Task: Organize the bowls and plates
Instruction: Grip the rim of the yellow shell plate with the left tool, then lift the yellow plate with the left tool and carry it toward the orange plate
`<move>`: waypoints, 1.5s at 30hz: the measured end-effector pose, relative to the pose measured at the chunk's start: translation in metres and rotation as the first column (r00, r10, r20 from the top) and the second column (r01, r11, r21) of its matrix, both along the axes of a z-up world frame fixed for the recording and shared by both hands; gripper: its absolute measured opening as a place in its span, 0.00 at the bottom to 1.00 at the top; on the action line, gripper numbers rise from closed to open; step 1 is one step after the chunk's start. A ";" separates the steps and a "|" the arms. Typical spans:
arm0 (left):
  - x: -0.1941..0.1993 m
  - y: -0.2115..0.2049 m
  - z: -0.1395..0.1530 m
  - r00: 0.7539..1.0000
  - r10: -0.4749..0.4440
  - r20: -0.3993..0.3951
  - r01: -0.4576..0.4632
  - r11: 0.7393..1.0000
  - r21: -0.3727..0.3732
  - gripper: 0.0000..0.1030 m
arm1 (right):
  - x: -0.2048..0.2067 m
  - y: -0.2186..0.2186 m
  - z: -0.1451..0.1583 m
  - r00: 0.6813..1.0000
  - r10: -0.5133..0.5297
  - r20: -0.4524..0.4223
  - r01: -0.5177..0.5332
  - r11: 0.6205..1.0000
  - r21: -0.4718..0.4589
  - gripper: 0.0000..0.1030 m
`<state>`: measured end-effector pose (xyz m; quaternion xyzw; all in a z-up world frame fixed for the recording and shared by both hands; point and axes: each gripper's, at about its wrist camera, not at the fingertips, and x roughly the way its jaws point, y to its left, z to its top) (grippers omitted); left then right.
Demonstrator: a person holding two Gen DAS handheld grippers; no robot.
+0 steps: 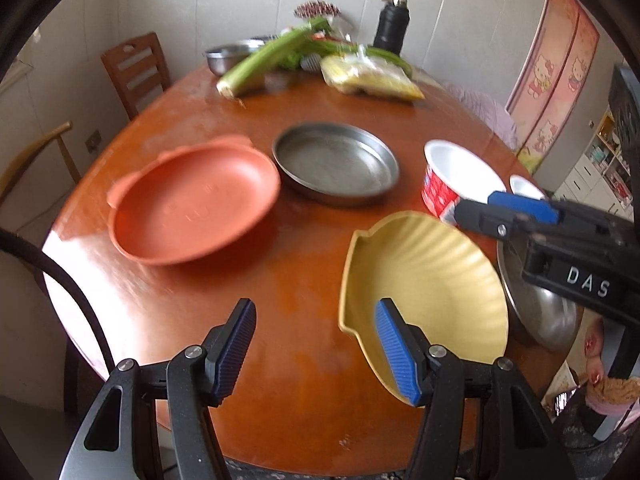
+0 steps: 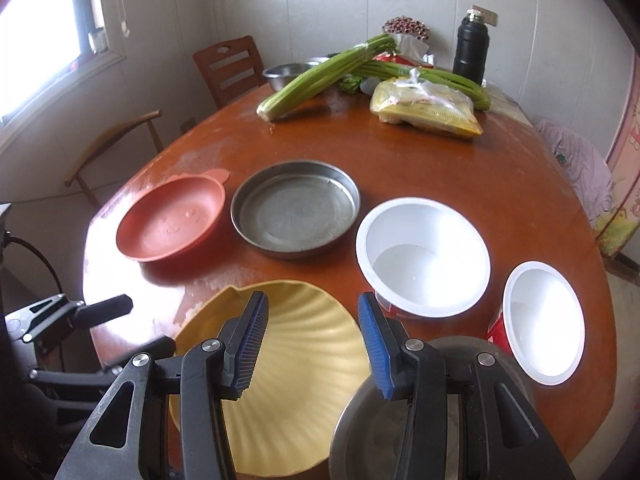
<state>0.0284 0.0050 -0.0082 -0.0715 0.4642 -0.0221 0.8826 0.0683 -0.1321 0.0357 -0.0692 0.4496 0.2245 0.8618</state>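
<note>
We note a round brown table [image 2: 440, 168] with the dishes laid out across its near half. Our left gripper [image 1: 316, 354] hangs over bare wood, its fingers [image 1: 234, 350] parted with nothing between them; the right-hand finger overlaps the edge of the yellow shell-shaped plate [image 1: 432, 276] in view, but we cannot tell if it touches. Our right gripper [image 2: 312, 346] hovers above that same yellow plate and the steel bowl [image 2: 360, 432] beside it, fingers apart and gripping nothing. Farther out, in a row: an orange plate with ears [image 2: 172, 220], a flat steel pan [image 2: 294, 208] just beside it, then a large white bowl with red sides [image 2: 424, 252] and a smaller white bowl [image 2: 542, 320] near the table's right edge. At the far side lie celery stalks [image 2: 320, 74], a bagged yellow packet [image 2: 428, 108], a steel basin [image 2: 286, 72] and a black flask [image 2: 470, 48]. Two wooden chairs [image 2: 230, 68] stand at the left.
</note>
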 end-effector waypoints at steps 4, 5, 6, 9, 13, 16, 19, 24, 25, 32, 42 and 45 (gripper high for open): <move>0.001 -0.004 -0.011 1.000 0.008 -0.029 -0.008 1.000 -0.020 0.60 | 0.006 0.000 -0.012 1.000 0.008 -0.029 -0.009 1.000 -0.023 0.47; 0.001 -0.005 -0.012 0.999 0.003 -0.034 -0.003 1.000 -0.023 0.60 | 0.007 0.001 -0.013 0.999 0.007 -0.036 -0.008 1.000 -0.028 0.47; 0.001 -0.006 -0.012 0.999 0.000 -0.035 -0.001 1.000 -0.022 0.60 | 0.008 0.000 -0.016 0.999 0.004 -0.042 -0.006 0.999 -0.034 0.47; 0.001 -0.009 -0.015 0.999 -0.006 -0.041 0.005 1.000 -0.023 0.60 | 0.012 0.002 -0.021 0.999 0.007 -0.046 -0.010 0.998 -0.061 0.47; 0.003 -0.014 -0.019 0.999 -0.013 -0.052 0.012 1.000 -0.015 0.60 | 0.017 0.005 -0.028 0.998 0.017 -0.053 -0.021 0.996 -0.089 0.47; 0.006 -0.016 -0.023 0.998 -0.018 -0.066 0.017 1.000 -0.014 0.60 | 0.021 0.009 -0.033 0.998 0.027 -0.061 -0.034 0.994 -0.107 0.47; 0.010 -0.014 -0.027 0.997 -0.005 -0.077 0.004 1.000 -0.004 0.60 | 0.025 0.013 -0.036 0.997 0.034 -0.069 -0.042 0.991 -0.124 0.47; 0.013 -0.012 -0.029 0.997 -0.001 -0.077 0.002 1.000 0.011 0.60 | 0.031 0.017 -0.043 0.993 0.051 -0.106 -0.063 0.991 -0.114 0.47; 0.013 -0.011 -0.029 0.997 0.003 -0.076 -0.002 1.000 0.017 0.60 | 0.032 0.017 -0.044 0.992 0.052 -0.112 -0.065 0.991 -0.113 0.47; 0.015 0.002 -0.030 0.997 0.032 -0.074 -0.030 0.999 0.017 0.60 | 0.035 0.022 -0.050 0.988 0.057 -0.143 -0.074 0.990 -0.117 0.47; 0.021 0.040 -0.030 0.989 0.130 -0.071 -0.128 0.991 0.028 0.60 | 0.020 0.047 -0.049 0.976 0.134 -0.171 -0.148 0.986 -0.072 0.47; 0.022 0.050 -0.030 0.986 0.151 -0.067 -0.149 0.988 0.030 0.60 | 0.015 0.056 -0.050 0.973 0.155 -0.172 -0.169 0.983 -0.073 0.47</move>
